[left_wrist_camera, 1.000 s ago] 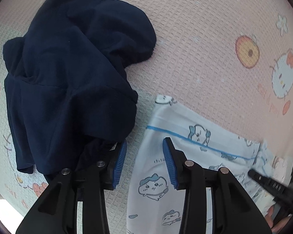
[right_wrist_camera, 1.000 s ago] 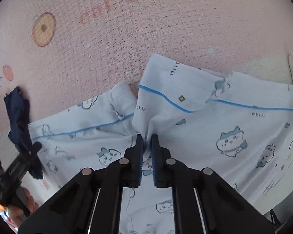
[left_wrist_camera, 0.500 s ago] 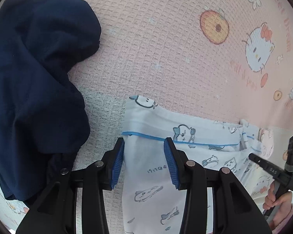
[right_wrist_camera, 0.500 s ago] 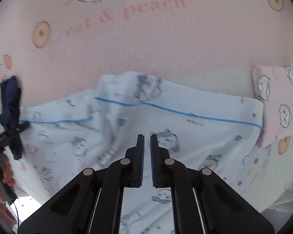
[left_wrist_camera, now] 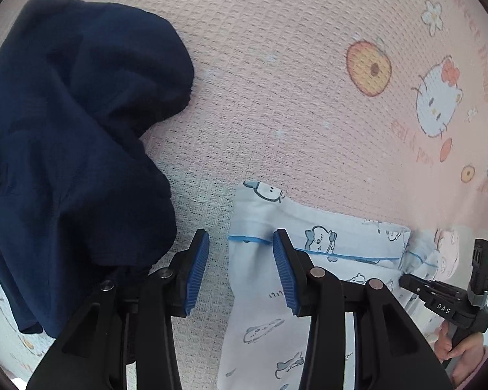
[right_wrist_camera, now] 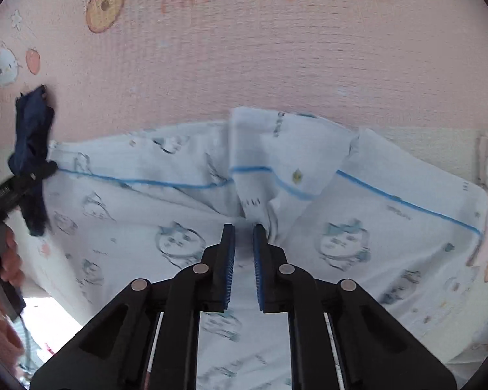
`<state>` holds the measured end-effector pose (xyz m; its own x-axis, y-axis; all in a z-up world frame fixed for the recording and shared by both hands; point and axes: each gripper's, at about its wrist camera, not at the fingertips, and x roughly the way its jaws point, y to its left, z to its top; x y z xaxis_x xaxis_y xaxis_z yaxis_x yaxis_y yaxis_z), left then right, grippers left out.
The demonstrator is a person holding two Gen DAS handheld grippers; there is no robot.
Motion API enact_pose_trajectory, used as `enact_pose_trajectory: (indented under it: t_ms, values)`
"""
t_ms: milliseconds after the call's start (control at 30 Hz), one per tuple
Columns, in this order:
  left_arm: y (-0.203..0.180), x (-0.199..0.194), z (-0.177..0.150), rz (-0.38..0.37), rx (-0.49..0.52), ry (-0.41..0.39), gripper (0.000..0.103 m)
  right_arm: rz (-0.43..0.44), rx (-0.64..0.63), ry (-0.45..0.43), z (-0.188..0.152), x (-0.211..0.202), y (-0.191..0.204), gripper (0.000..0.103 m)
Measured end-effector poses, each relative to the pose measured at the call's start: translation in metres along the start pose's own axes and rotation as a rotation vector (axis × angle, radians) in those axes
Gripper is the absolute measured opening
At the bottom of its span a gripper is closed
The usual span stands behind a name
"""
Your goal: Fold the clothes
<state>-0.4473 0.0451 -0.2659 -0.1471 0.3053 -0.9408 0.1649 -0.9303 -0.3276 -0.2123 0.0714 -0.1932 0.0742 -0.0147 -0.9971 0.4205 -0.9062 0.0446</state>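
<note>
The pale blue printed garment [right_wrist_camera: 166,201] lies spread on the pink Hello Kitty blanket [right_wrist_camera: 244,48], its long axis running side to side across the right wrist view, blue piping line along it. A bunched fold rises at its middle, directly ahead of the right claw [right_wrist_camera: 244,250], whose narrow jaws sit just at that fold; whether cloth is pinched I cannot tell. The left claw [left_wrist_camera: 240,266] hangs wide and empty over the garment's left end [left_wrist_camera: 260,214], its edge between the fingers. The navy garment [left_wrist_camera: 74,149] lies crumpled just left.
</note>
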Motion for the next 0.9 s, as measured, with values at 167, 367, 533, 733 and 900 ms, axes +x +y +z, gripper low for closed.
enact_pose_trajectory:
  t_ms: [167,367,533,733,900]
  values:
    - [-0.011,0.007,-0.011,-0.02,0.061,0.018,0.044,-0.135,-0.038,0.044,-0.014,0.004,-0.016,0.009]
    - [-0.048,-0.009,0.006,-0.076,0.149,-0.014,0.007,0.044,-0.06,-0.167,0.013,-0.05,0.031,0.031]
    - [-0.065,-0.001,0.023,-0.08,0.236,0.05,0.016,0.083,-0.015,-0.095,0.048,-0.027,0.046,0.05]
    - [-0.01,0.015,0.039,-0.073,0.173,0.055,0.039,0.025,-0.036,-0.068,0.049,-0.019,0.052,0.011]
    - [0.044,0.02,0.049,-0.072,0.008,0.0,0.037,0.065,-0.126,-0.11,0.041,-0.022,0.074,0.008]
